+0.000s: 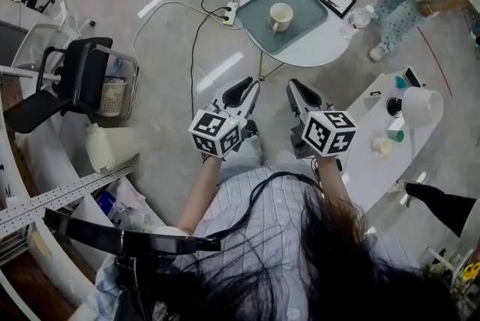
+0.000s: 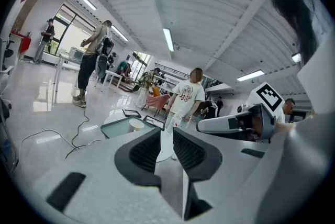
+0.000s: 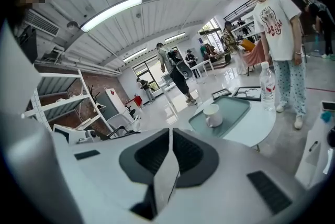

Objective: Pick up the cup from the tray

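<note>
Approach step, judging by the gap: holding the left gripper [image 1: 244, 87] well short of the green tray [image 1: 259, 8], jaws a narrow crack apart with nothing between. In the middle of that tray, upright and untouched, the white cup [image 1: 280, 16], handle toward the tray's near edge; further right and equally short of the tray, holding the right gripper [image 1: 298, 89] with jaws pressed together, empty. Next, probably: closing in on the tray, spreading one pair of jaws wide, then straddling the cup's wall or handle before squeezing.

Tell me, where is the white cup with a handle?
In the head view, the white handled cup stands near the top, on the grey-green tray on the round white table, left of the clear plastic bottle.
</note>
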Demonstrator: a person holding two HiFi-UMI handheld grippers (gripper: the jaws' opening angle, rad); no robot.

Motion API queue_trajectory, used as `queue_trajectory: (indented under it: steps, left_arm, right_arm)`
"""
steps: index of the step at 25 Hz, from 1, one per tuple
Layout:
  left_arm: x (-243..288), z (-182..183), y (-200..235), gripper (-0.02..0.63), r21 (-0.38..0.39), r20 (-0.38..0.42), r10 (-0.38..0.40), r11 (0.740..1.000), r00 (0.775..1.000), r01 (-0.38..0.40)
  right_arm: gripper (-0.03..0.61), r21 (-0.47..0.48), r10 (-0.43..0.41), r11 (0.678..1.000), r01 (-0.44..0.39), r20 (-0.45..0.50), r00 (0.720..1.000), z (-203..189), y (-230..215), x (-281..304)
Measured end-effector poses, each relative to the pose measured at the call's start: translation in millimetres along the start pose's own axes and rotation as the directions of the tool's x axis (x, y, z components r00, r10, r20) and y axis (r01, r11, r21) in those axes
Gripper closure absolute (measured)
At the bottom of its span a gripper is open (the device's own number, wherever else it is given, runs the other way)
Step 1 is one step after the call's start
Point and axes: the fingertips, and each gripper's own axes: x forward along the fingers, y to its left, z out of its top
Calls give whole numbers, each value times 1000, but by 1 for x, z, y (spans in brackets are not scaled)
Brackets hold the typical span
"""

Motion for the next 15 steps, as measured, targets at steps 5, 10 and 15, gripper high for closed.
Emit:
queue_trajectory:
  steps: [5, 10, 15]
  left_arm:
    - [11, 1, 11, 521, -7, -30, -39, 999, 999, 38]
    - [20, 6, 19, 511, -10, -42, -61, 998, 997, 61]
    - [31, 9, 31, 495, -11, -60, -64, 998, 996, 63]
  right_arm:
    - [538, 19, -40, 999, 40, 0, 999, 8, -6, 10]
    - [538, 24, -68, 997, 67, 4, 998, 16, -10, 17]
    - [538, 29, -70, 997, 71, -9, 997, 24, -16, 32]
